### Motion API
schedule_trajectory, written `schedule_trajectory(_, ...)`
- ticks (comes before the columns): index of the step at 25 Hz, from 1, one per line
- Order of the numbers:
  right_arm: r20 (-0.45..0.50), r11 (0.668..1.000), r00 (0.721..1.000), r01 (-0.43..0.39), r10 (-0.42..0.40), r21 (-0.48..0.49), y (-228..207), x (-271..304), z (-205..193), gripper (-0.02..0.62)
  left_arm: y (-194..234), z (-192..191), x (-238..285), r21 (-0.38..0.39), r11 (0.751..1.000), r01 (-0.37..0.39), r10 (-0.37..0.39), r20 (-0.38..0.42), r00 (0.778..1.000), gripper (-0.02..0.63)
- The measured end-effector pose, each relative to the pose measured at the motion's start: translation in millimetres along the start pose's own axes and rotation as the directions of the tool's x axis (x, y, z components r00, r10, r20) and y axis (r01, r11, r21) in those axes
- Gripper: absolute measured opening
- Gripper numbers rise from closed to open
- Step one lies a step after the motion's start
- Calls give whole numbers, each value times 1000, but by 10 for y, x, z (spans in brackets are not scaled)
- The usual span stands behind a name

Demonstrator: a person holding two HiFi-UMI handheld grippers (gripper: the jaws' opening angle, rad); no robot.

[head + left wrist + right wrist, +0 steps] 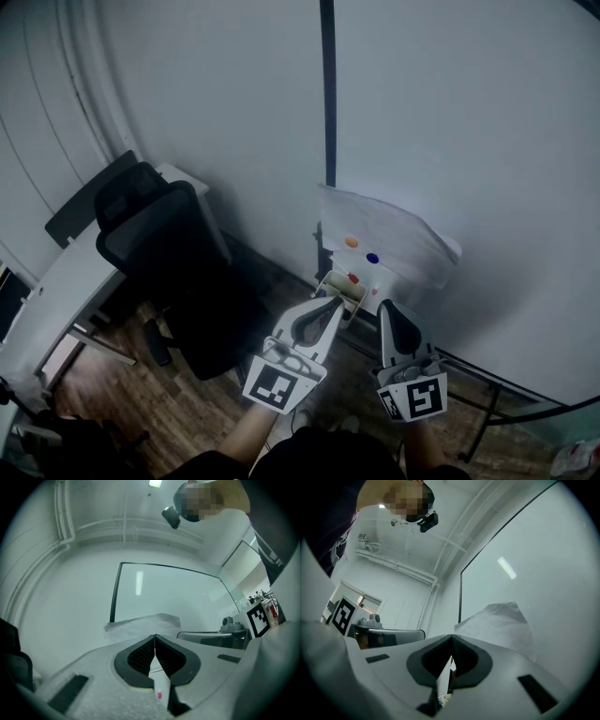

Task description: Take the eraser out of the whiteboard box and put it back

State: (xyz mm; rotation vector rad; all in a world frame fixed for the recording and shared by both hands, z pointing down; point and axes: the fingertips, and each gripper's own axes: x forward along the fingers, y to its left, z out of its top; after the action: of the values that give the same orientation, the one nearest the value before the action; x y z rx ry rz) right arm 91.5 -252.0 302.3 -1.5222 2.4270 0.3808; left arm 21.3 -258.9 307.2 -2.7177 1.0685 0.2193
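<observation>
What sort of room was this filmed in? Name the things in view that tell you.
Probably an office or meeting room. A large whiteboard covers the wall, and a black swivel office chair stands beside a white desk on a wood-look floor.

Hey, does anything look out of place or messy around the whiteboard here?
A white sheet on the whiteboard, just above the box, looks crumpled and bulges away from the board instead of lying flat. Nothing looks spilled or broken.

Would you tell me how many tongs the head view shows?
2. The left tongs are beside the black chair; the right tongs are right of them, below the white sheet. None looks hidden.
</observation>
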Motion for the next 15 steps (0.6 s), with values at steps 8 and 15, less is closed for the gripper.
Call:
schedule_trajectory(8, -23, 1000, 1000, 9, -9, 7, -30, -25, -40, 3, -1, -7, 13, 0, 1000, 2, -2, 2, 1000, 5)
schedule_trajectory(15, -35, 1000, 999, 5, -5, -4, -36, -18, -103, 2, 28, -62, 20, -10, 1000, -6, 6, -10, 1000, 5)
